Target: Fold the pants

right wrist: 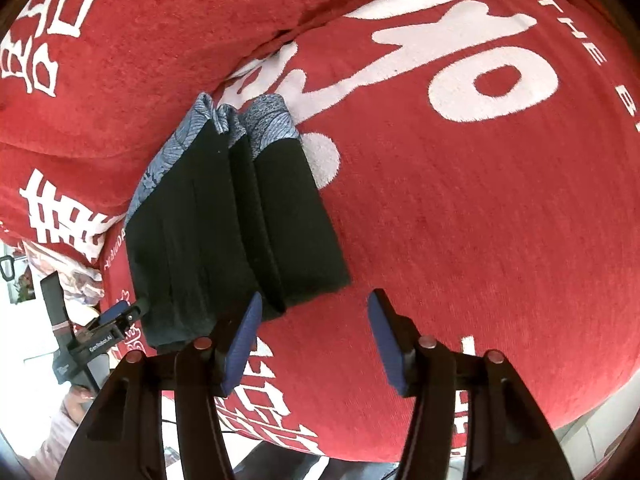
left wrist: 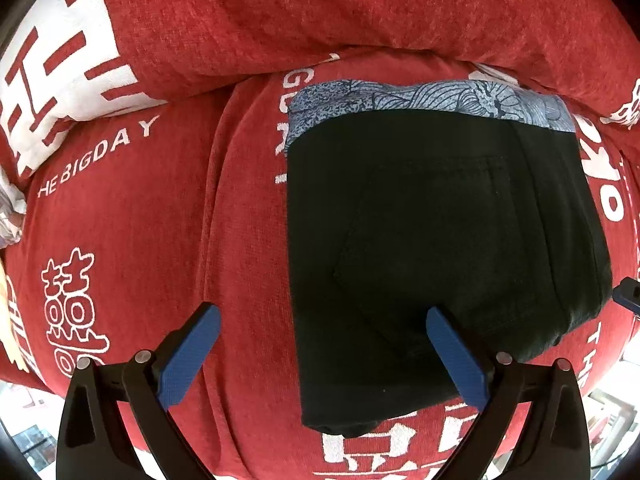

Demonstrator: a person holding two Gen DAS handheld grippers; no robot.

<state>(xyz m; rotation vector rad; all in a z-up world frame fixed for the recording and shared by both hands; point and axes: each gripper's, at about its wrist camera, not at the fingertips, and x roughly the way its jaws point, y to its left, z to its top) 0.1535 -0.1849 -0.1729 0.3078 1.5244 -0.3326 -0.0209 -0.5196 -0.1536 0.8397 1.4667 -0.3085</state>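
Folded black pants [left wrist: 440, 248] lying flat on a red cover [left wrist: 160, 220] printed with white lettering, filling the centre-right of the left wrist view. Blue-patterned lining [left wrist: 440, 100] showing along the upper edge of the pants. Red cushion [left wrist: 320, 12] across the top of that view, behind the pants. Left gripper [left wrist: 320, 316] at lower centre, jaws spread wide apart, nothing between them; left blue pad [left wrist: 188, 360] over bare red cover, right pad over the lower edge of the pants, contact not clear. In the right wrist view, same pants [right wrist: 232, 232] left of centre, folded into stacked layers, lining toward upper left. Right gripper [right wrist: 316, 304] at lower centre, jaws apart and empty, just beside the near right corner of the pants, over red cover [right wrist: 460, 220]. Left gripper [right wrist: 120, 314] seen at lower left, at the near left edge of the pants.
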